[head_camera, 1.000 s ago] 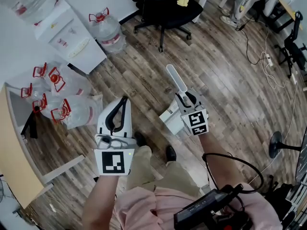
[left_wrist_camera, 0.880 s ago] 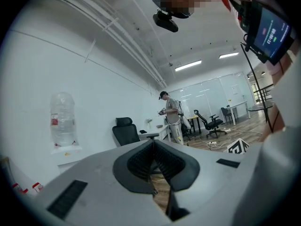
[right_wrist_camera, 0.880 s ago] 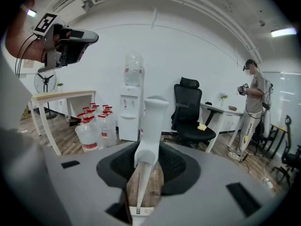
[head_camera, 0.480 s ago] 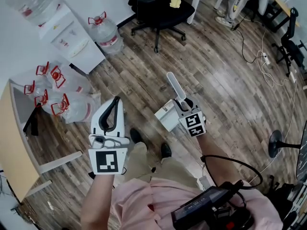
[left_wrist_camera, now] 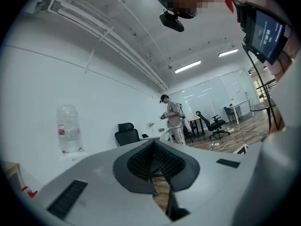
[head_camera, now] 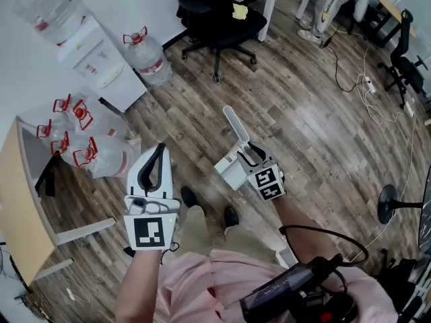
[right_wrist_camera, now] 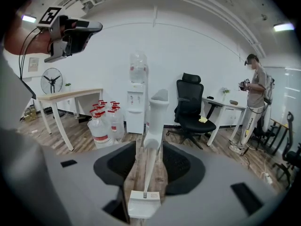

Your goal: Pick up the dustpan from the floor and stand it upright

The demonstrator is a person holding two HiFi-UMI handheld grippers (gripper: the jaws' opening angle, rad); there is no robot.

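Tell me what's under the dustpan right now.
Wooden floor shows below the dustpan, which the right gripper holds by its handle, off the ground. The patch straight beneath the pan is covered by the pan itself.

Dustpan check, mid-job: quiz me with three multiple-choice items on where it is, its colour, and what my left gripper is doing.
1. Where is the dustpan?
A. flat on the floor
B. in the right gripper
C. in the left gripper

2. What colour is it?
A. red
B. white
C. black

3. What is the left gripper's state?
A. fingers wide apart
B. clamped on a handle
C. fingers together, nothing between them

Key:
1 B: the handle runs between the right gripper's fingers, and the head view shows the dustpan held up off the floor.
2 B: pan and handle are white in both the head view and the right gripper view.
3 C: the left gripper view shows its fingers meeting with nothing held.
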